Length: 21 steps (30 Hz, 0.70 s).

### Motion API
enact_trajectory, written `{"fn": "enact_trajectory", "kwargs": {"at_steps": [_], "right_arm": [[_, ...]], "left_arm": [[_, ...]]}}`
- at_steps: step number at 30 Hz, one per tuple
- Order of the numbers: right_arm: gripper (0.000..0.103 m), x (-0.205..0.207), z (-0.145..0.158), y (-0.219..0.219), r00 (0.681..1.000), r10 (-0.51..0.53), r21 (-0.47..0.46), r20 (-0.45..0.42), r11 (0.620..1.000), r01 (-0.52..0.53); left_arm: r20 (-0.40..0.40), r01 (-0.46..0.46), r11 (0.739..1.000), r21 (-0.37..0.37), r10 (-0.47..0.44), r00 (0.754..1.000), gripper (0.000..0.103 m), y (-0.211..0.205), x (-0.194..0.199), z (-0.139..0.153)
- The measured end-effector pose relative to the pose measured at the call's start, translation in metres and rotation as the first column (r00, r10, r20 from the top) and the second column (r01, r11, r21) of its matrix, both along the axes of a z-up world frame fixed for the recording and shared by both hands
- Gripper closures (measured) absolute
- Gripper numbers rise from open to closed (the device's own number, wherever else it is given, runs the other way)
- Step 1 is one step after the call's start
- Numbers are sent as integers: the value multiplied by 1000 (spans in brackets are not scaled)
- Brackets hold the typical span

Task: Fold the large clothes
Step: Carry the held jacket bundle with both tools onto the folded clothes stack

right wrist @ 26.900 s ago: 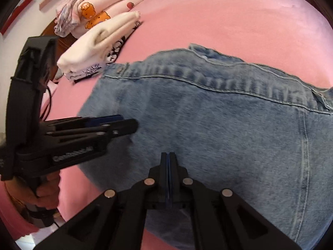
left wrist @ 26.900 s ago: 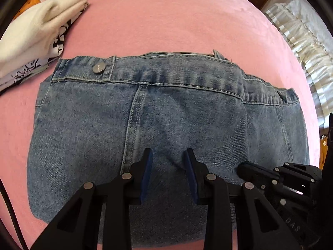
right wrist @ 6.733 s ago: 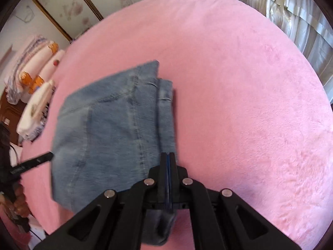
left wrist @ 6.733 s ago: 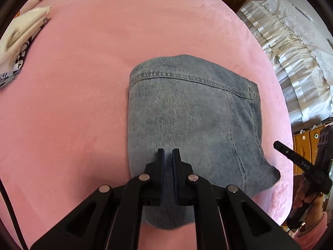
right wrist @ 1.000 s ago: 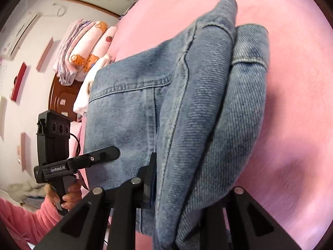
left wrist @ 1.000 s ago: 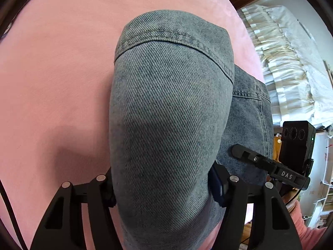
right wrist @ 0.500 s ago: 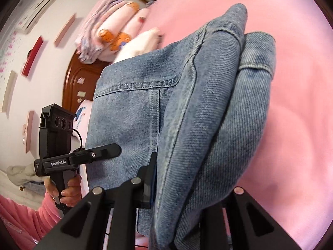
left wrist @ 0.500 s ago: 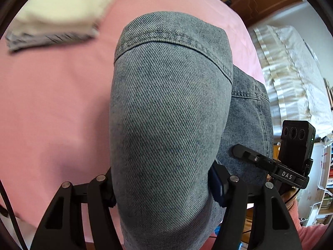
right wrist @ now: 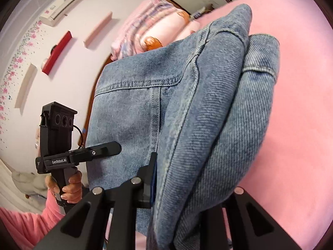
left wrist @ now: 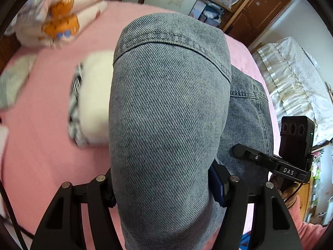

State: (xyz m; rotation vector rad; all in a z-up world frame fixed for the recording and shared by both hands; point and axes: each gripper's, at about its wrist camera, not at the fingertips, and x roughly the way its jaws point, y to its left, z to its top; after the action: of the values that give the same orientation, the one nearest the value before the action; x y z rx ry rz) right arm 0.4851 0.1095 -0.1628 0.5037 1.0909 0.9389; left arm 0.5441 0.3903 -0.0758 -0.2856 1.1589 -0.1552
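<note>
The folded blue jeans (left wrist: 168,125) are held up in the air between both grippers, above the pink bed (left wrist: 41,145). My left gripper (left wrist: 164,189) is shut on the thick folded bundle, its jaws spread wide around the denim. My right gripper (right wrist: 187,179) is shut on the other side of the same jeans (right wrist: 208,114), which fill most of the view. The right gripper also shows at the right of the left wrist view (left wrist: 270,162). The left gripper also shows at the left of the right wrist view (right wrist: 83,154).
A folded white garment with black print (left wrist: 91,106) lies on the bed just left of the jeans. A pile of pink and white bedding with orange print (left wrist: 60,20) sits at the far left. A wooden cabinet (left wrist: 260,6) and white frilled cloth (left wrist: 295,79) stand beyond the bed.
Both grippers have carried the folded jeans leftward across the bed. The white folded garment and the bedding pile have come closer in the left wrist view. The grip on the jeans is unchanged.
</note>
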Motion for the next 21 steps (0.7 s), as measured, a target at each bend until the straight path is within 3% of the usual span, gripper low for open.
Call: {"fn": "enact_trajectory", "kwargs": {"at_steps": [5, 9, 11, 14, 18, 19, 21], "right_arm": [[85, 57, 17, 42, 1000, -4, 20, 26, 1000, 4], [85, 108, 1, 65, 1000, -21, 54, 4, 998, 20], [85, 133, -19, 75, 1000, -24, 64, -8, 998, 25], [85, 170, -60, 88, 999, -11, 54, -38, 998, 13], [85, 213, -133, 107, 987, 35, 17, -160, 999, -33], [85, 221, -155, 116, 979, 54, -12, -198, 998, -58], [85, 230, -188, 118, 962, 64, -23, -265, 997, -73]], "left_arm": [[32, 18, 1000, -1, -18, 999, 37, 47, 63, 14], [65, 32, 999, 21, -34, 997, 37, 66, 116, -11], [67, 31, 999, 22, -32, 997, 37, 76, 136, -37], [3, -5, 999, -33, 5, 1000, 36, 89, 164, -94], [-119, -45, 998, -44, 40, 992, 33, 110, 189, -175], [-112, -57, 997, -55, 51, 992, 30, 116, 191, -185], [-57, -35, 989, -144, 27, 998, 28, 127, 191, -195]]}}
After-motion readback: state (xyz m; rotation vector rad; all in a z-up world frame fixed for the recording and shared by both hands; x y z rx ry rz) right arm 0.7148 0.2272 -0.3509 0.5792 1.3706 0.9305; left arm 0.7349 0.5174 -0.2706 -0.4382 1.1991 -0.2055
